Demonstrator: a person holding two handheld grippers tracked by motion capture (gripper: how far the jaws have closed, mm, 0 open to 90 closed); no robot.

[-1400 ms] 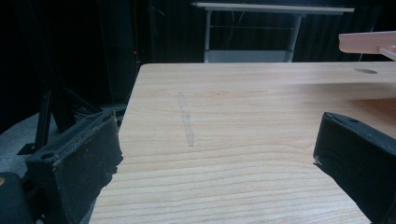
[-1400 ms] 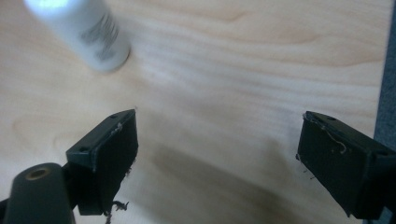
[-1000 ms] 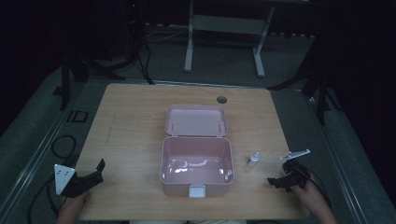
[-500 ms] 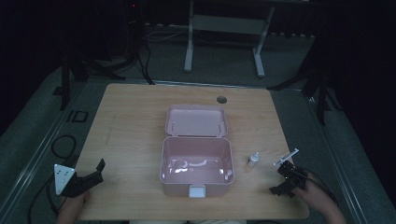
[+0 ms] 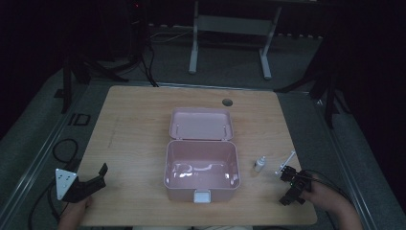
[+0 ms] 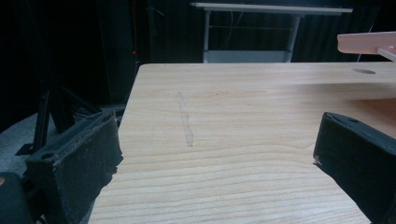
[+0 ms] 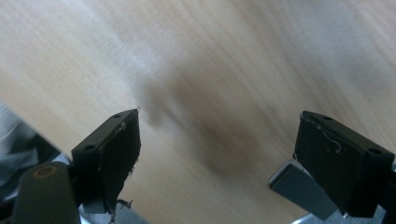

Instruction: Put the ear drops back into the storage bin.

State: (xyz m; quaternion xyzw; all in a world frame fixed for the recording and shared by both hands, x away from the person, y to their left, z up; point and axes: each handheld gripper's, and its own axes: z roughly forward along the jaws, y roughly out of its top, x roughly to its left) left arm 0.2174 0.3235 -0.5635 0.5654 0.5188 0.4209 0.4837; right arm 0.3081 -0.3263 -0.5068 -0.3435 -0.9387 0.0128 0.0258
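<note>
An open pink box (image 5: 201, 168) sits at the table's middle, its lid (image 5: 201, 124) lying back behind it and its inside bare. A small white bottle (image 5: 260, 164) stands upright just right of the box. My right gripper (image 5: 290, 188) hovers near the front right edge, right of the bottle and apart from it, with its pale plate edge-on. In the right gripper view it (image 7: 219, 126) is open over blurred wood, with nothing between its jaws. My left gripper (image 5: 98, 178) rests at the front left, open (image 6: 217, 135) and empty, facing across the table.
The wooden table (image 5: 134, 139) has a round cable hole (image 5: 227, 102) at the back. The left gripper view shows the lid's edge (image 6: 369, 43) at the upper right. Dark floor, cables and a metal frame (image 5: 230, 24) lie beyond the table.
My right gripper has shifted a little left and toward the near edge, turning as it went. The left gripper, box and bottle have stayed put.
</note>
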